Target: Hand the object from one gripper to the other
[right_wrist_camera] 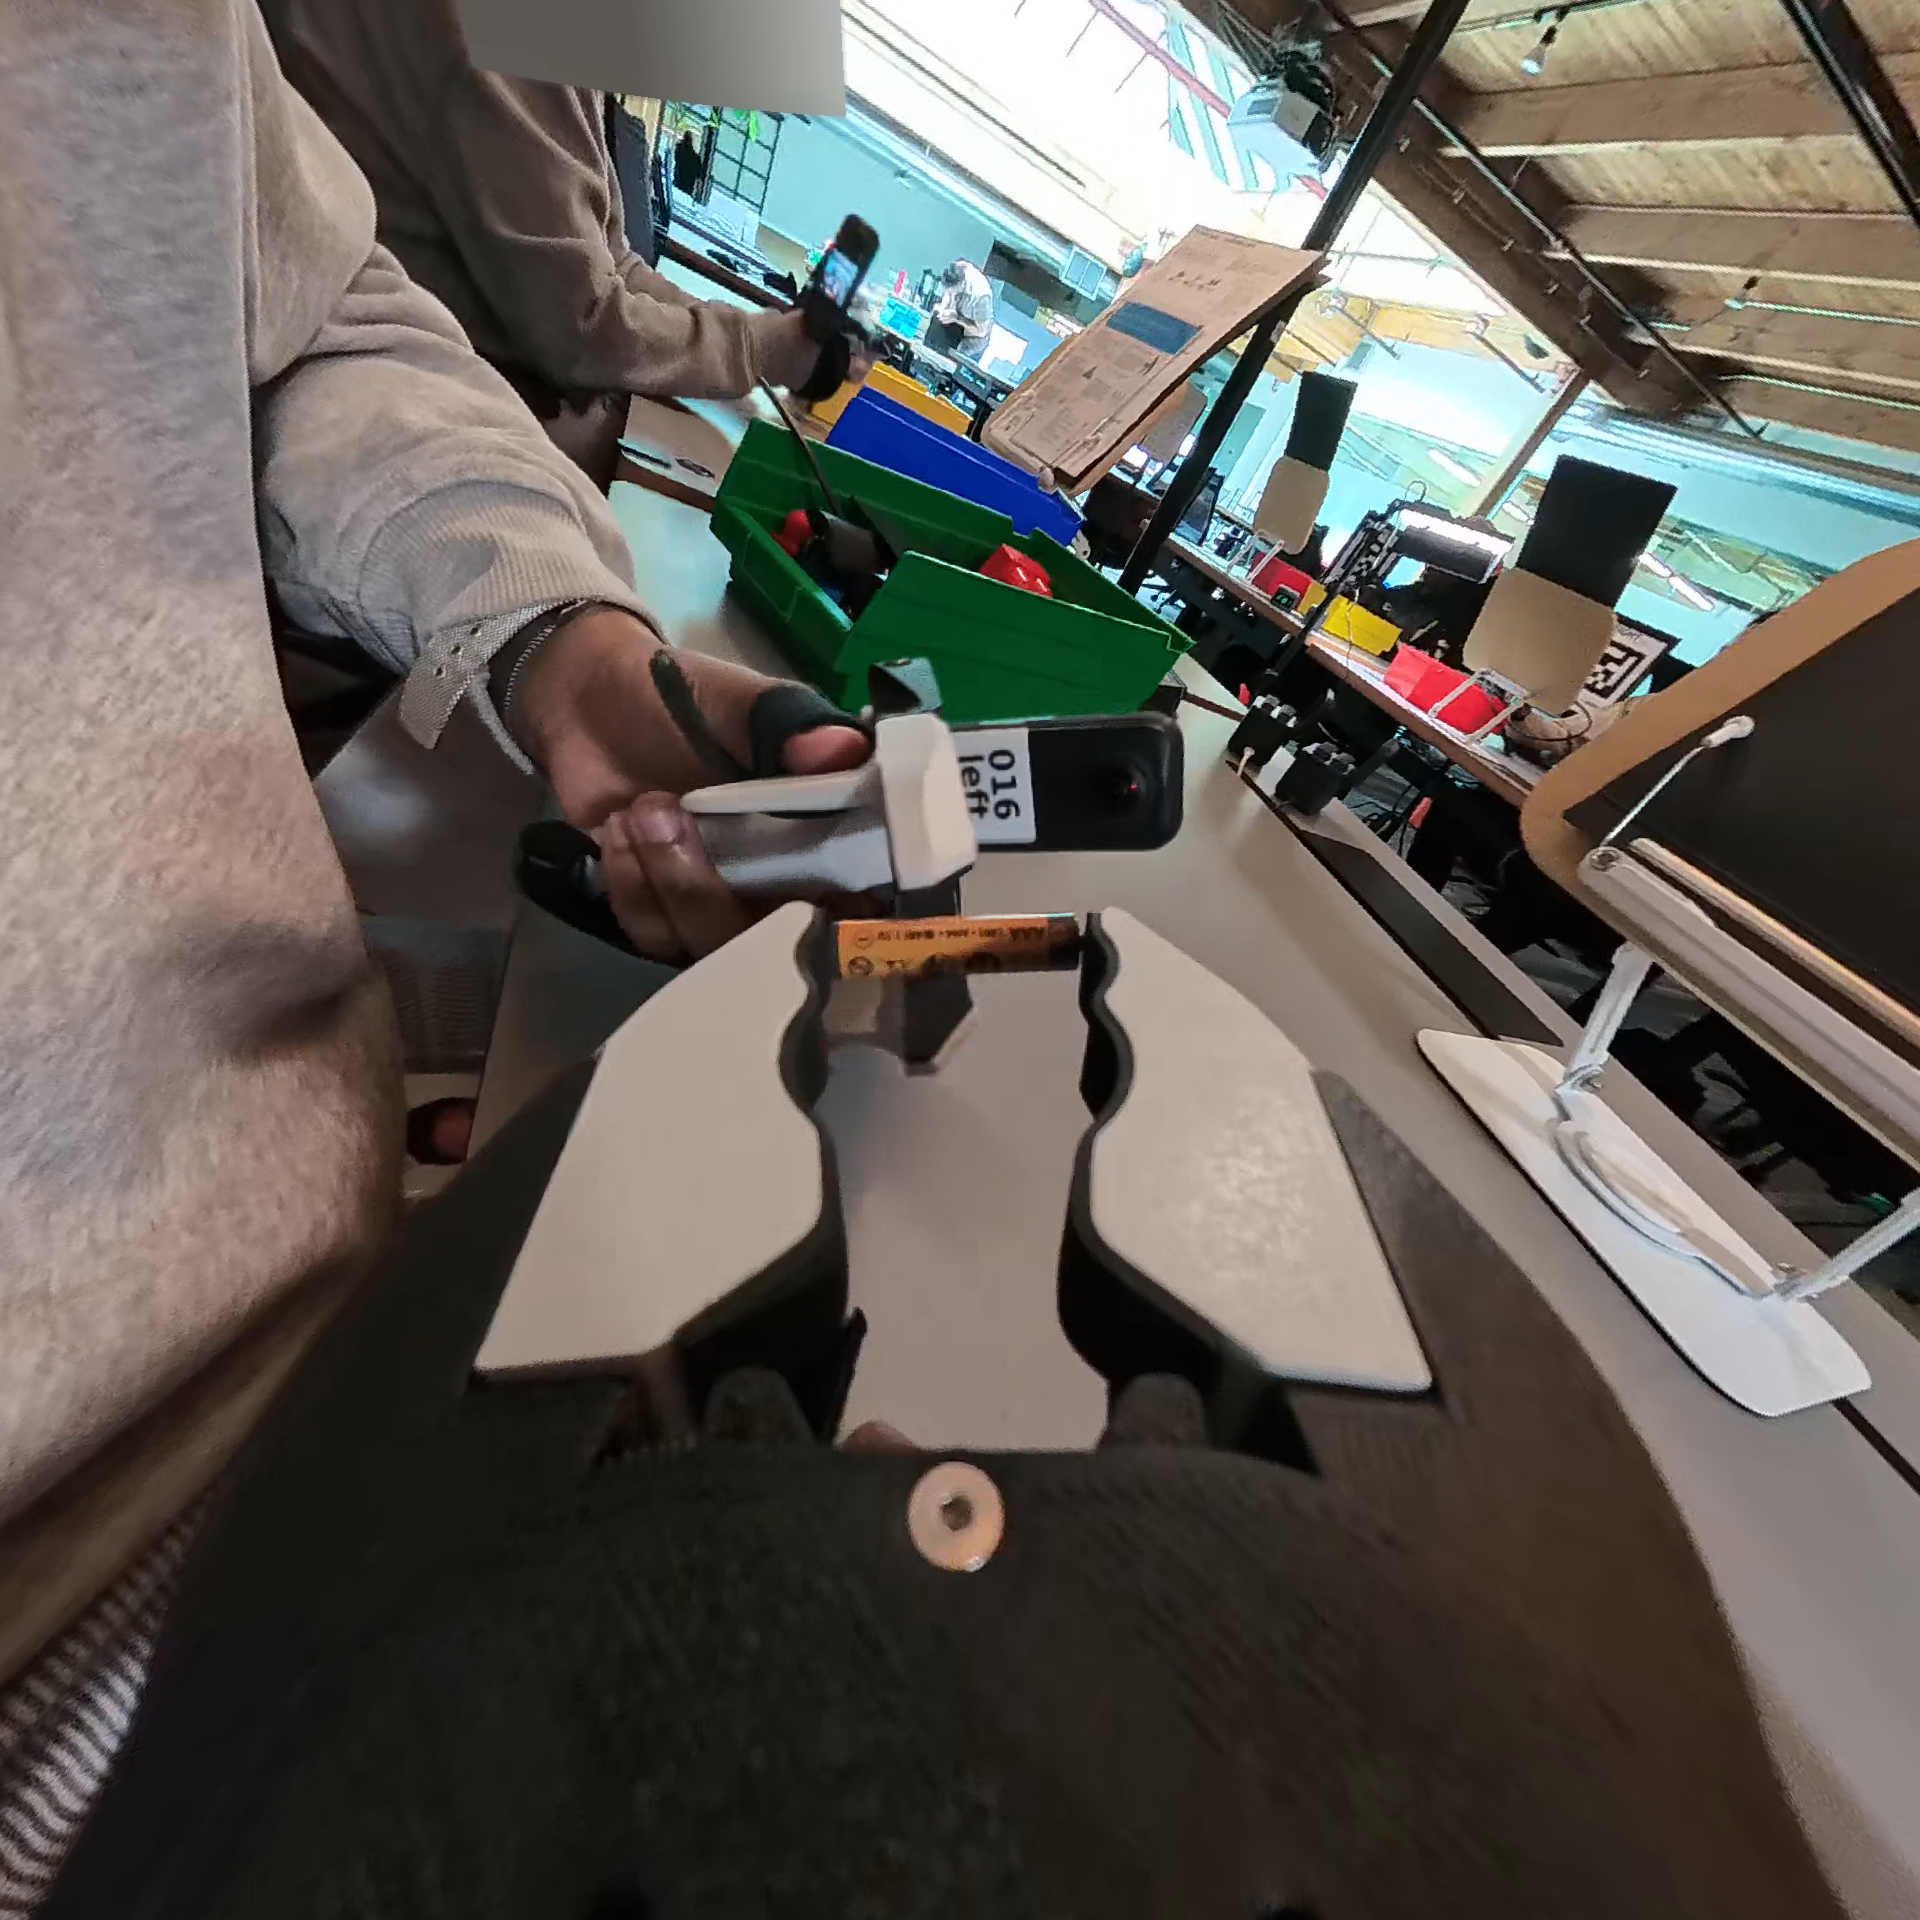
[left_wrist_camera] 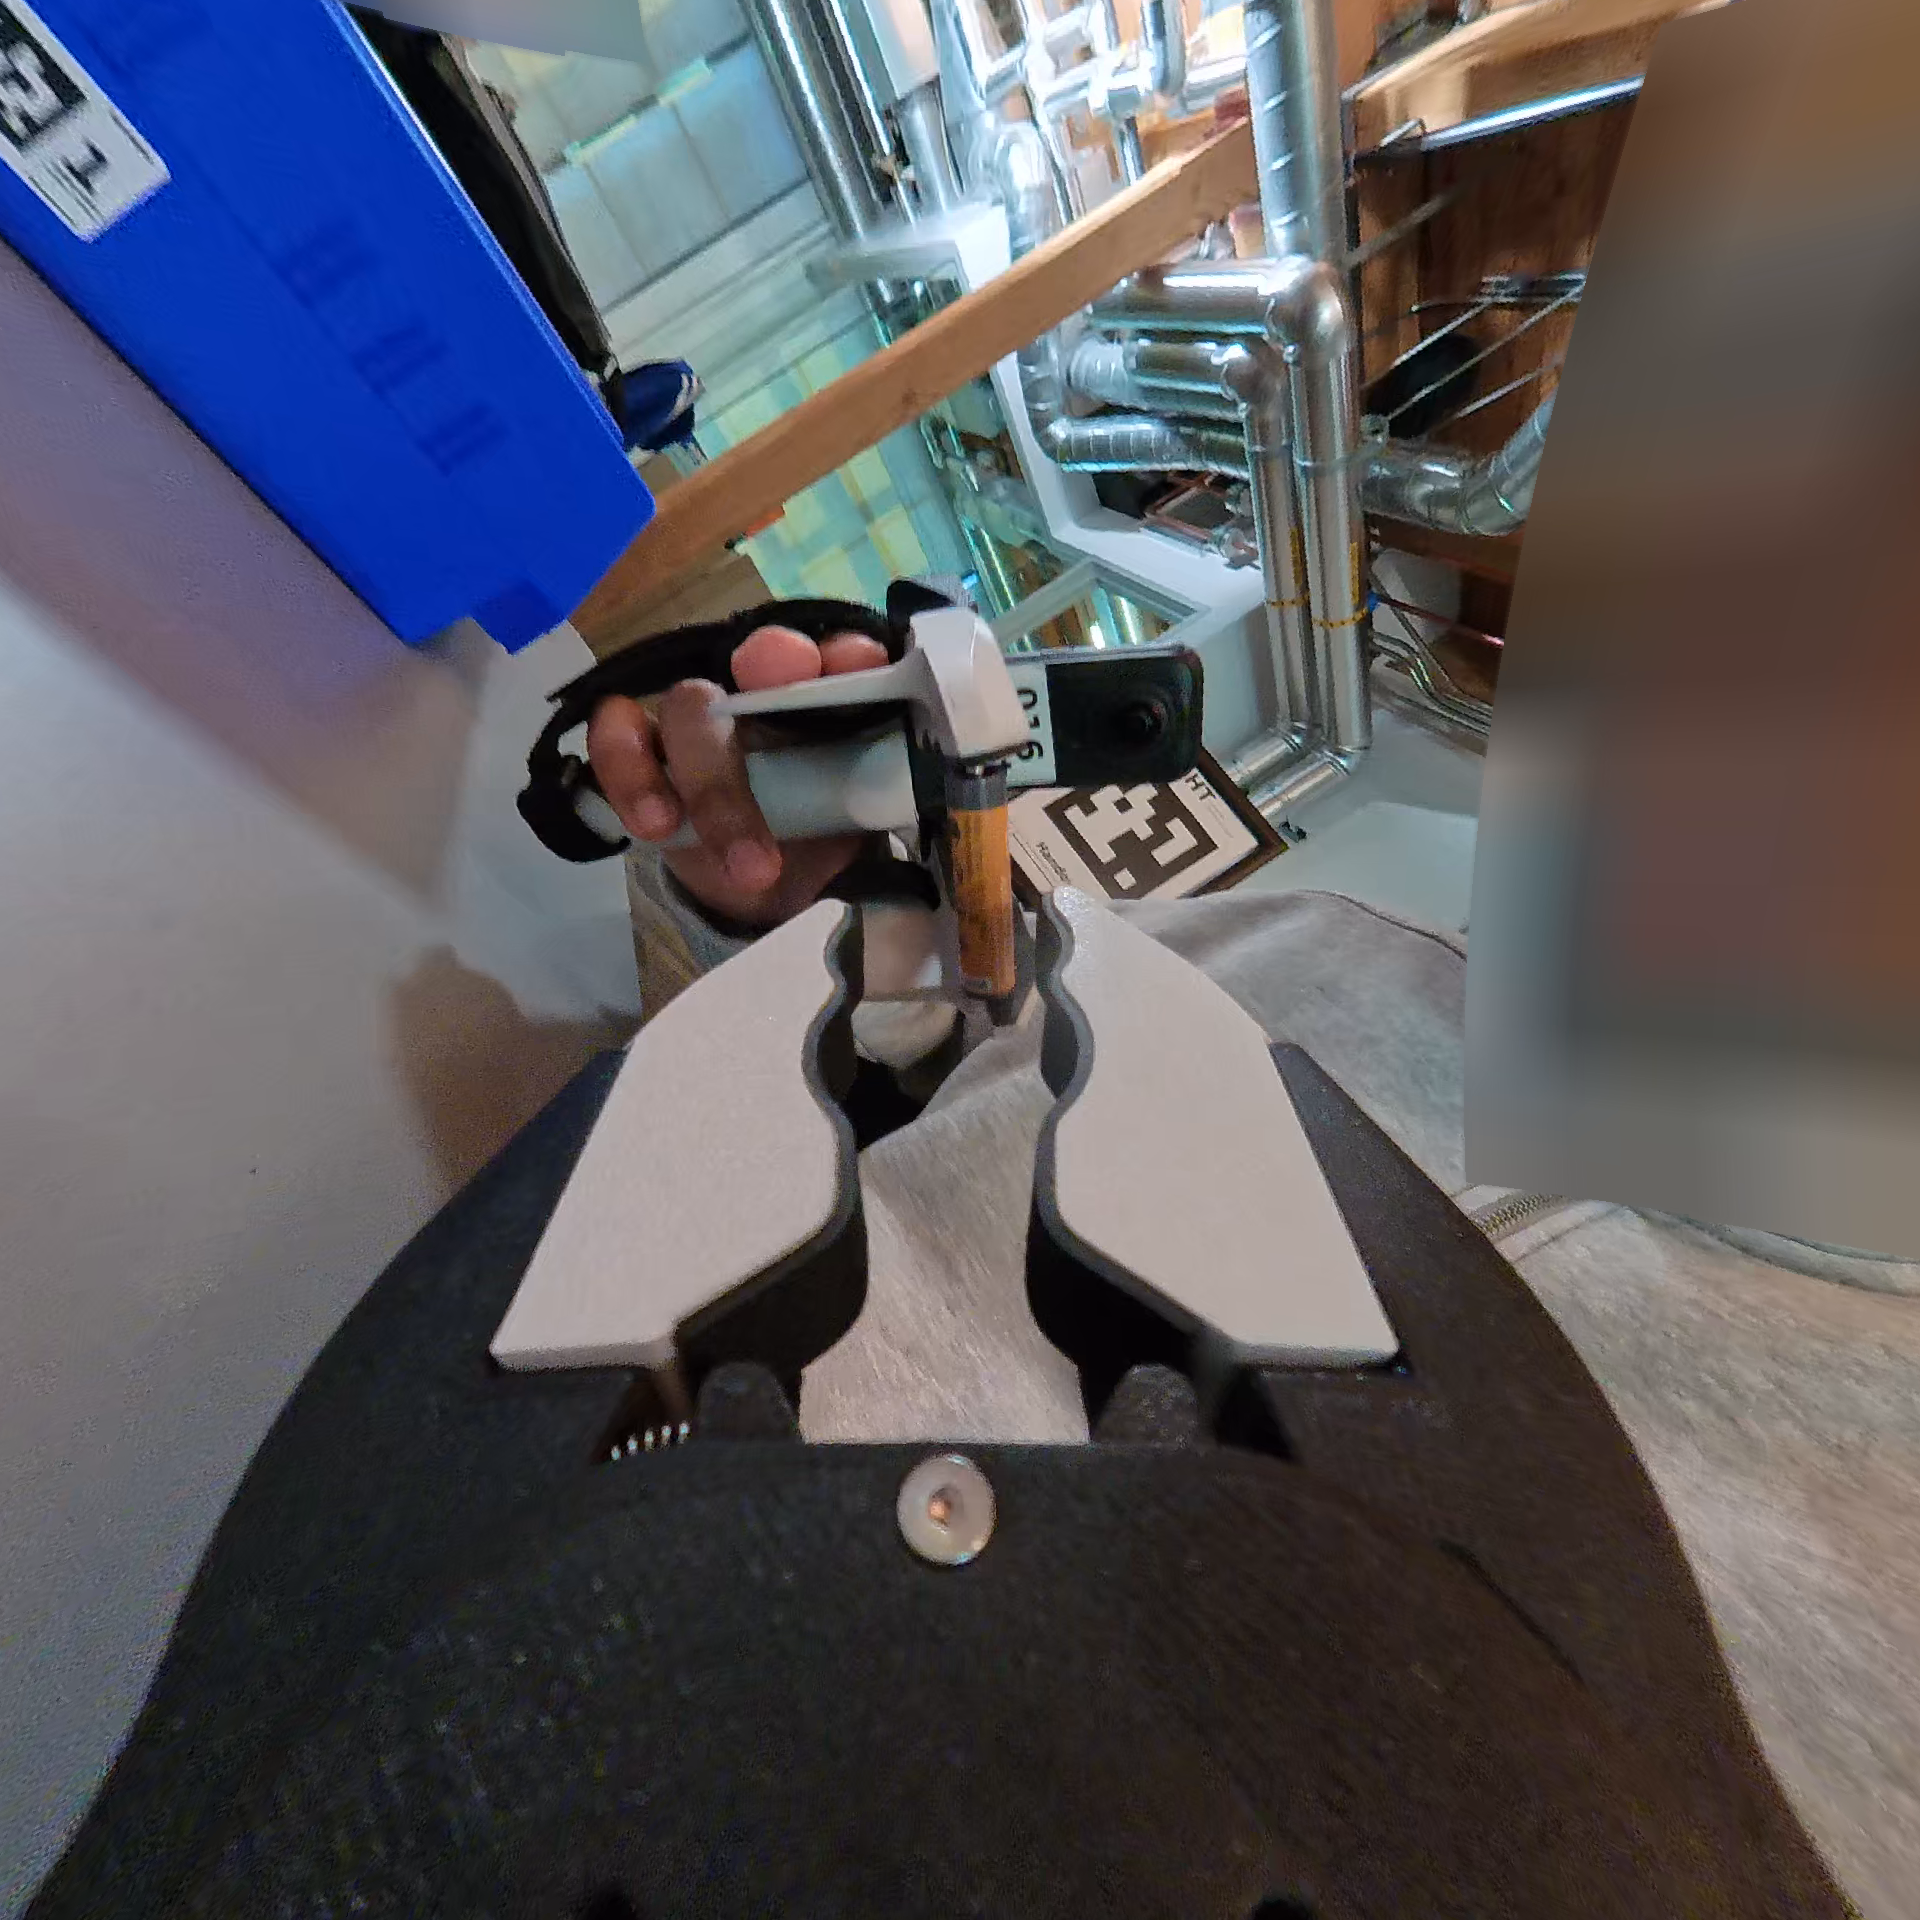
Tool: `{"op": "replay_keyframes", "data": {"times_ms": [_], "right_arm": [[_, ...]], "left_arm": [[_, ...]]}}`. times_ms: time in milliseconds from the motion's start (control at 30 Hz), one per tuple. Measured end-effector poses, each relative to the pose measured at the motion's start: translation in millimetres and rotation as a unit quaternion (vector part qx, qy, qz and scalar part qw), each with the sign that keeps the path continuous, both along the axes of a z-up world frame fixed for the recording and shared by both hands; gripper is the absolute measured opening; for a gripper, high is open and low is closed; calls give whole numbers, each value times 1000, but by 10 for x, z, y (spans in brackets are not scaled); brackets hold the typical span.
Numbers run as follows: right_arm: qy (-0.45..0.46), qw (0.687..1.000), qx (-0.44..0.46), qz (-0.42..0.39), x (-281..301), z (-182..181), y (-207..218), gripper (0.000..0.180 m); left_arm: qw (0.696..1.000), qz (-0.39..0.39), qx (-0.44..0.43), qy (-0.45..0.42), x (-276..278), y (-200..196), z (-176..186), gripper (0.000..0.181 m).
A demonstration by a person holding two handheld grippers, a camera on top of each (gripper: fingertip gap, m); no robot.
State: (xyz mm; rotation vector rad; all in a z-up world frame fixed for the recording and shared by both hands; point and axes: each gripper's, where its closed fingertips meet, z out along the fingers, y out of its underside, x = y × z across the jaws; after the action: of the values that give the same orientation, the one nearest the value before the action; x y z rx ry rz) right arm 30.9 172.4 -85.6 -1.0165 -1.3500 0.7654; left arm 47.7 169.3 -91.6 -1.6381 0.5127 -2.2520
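Above the counter (right_wrist_camera: 1299, 935), the right tongs (right_wrist_camera: 956, 930) clamped an orange battery (right_wrist_camera: 956, 948) end to end. The left tongs (left_wrist_camera: 951, 904) stood apart around its middle. Best to close them squarely on the barrel before the right lets go.

Orange battery (right_wrist_camera: 956, 948) level, ends spanning right jaws, prob. gripped.

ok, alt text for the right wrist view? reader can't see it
The right tool pinches an orange battery end to end, holding it level above a grey table. Just behind it the left tool, held in a person's hand, points down at the battery. Green bins sit farther back on the table.
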Motion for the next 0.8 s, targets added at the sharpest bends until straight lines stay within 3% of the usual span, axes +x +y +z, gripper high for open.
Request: {"op": "replay_keyframes", "data": {"times_ms": [33,300,367,467,533,633,800], "right_arm": [[-1,1000,2,-1,0,-1,1,47],[-15,1000,1,-10,-24,-68,29,49],[-5,999,-31,-15,-28,-66,67,66],[38,993,-109,-13,3,15,131,73],[78,983,-165,-6,53,109,181,67],[118,955,-272,9,112,160,243,43],[145,894,-419,59,35,128,182,35]], "left_arm": [[1000,-10,-3,1,19,-33,-13,30],[1000,-26,13,12,58,-115,-31,10],[1000,-17,17,10,42,-90,-13,10],[1000,8,27,14,13,-27,-7,10],[998,22,46,27,4,2,-24,10],[993,40,96,58,18,3,-58,10],[972,63,199,110,65,-35,-109,10]]}}
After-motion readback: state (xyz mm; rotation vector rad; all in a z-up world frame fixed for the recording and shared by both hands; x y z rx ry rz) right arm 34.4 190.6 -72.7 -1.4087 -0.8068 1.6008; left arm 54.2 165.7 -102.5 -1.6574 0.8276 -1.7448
